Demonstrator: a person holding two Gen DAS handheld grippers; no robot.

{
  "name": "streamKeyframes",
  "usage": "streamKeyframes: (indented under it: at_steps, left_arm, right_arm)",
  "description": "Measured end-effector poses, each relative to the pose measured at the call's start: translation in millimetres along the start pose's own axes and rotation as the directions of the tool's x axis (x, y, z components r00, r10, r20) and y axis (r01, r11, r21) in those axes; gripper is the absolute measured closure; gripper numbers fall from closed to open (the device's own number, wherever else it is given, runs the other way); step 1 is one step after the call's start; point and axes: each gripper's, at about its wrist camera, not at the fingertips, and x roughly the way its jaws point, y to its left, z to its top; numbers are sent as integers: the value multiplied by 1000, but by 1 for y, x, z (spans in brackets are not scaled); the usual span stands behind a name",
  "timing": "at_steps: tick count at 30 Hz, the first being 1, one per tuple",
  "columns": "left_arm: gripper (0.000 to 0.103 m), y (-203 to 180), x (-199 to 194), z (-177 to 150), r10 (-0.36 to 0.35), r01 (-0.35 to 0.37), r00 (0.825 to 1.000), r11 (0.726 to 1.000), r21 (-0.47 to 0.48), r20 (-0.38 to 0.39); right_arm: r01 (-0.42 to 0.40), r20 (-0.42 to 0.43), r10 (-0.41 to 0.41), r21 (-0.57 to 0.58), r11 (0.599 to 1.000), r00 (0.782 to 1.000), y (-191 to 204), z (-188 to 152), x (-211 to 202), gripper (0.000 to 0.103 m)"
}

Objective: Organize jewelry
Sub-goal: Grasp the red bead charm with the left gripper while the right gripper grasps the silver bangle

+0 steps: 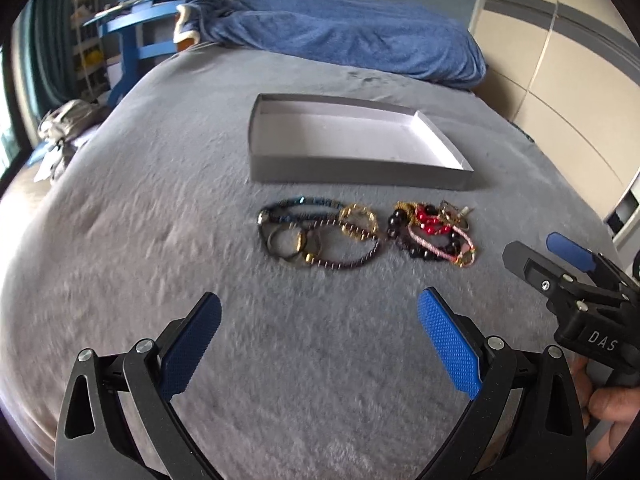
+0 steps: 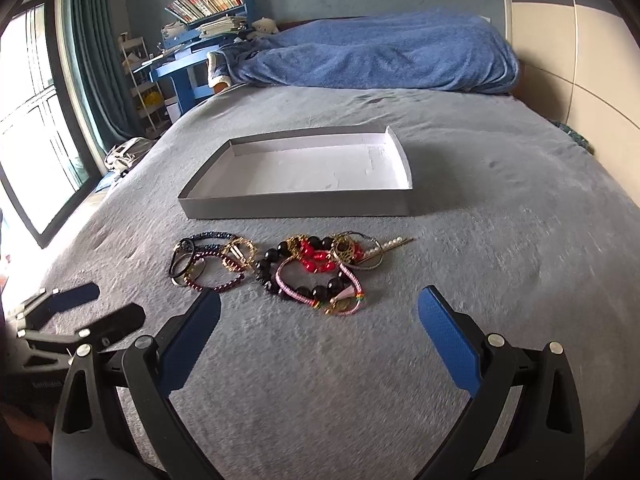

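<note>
Jaws of both tools stand wide and hold nothing: left gripper [image 1: 320,344] and right gripper [image 2: 320,340] hover low over the grey plush bedspread [image 2: 500,240], side by side, fingers aimed at the far end of the bed. Jewelry: two heaps lying ahead of both tools, on the bedspread, between the jaws and the box. Left heap, dark beaded and gold ring-shaped bracelets [image 1: 318,232], lies straight ahead of the left gripper; right heap, black, red and pink beaded bracelets with gold charms [image 2: 316,274], lies straight ahead of the right gripper and looks the nearer of the two to it. Each heap is loosely tangled, spread wider across than deep, so a jaw line across the view would likely meet several strands at once. Shallow grey cardboard box lid with white inside [image 2: 296,204]: empty, just beyond the heaps, long side facing the tools, low wall to clear. Open bedspread on both flanks; crumpled blue blanket [image 2: 380,56] well beyond.
</note>
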Motion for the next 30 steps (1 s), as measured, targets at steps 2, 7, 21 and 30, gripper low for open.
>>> streamKeyframes:
  at_steps: [2, 7, 21, 30]
  left_arm:
    - [5, -5, 3, 14, 8, -9, 1000, 1000, 20, 9]
    - [5, -20, 23, 38, 3, -1, 999, 998, 67, -33]
    - [7, -17, 45, 18, 66, -70, 997, 991, 113, 44]
    - [7, -22, 51, 18, 65, -68, 997, 990, 126, 32]
  right_arm:
    - [4, -15, -4, 6, 1000, 1000, -7, 6, 7, 5]
    - [24, -21, -23, 66, 998, 1000, -31, 17, 27, 9]
    - [20, -149, -6, 95, 995, 989, -46, 28, 98, 24]
    - [-23, -191, 44, 111, 994, 981, -44, 28, 118, 47]
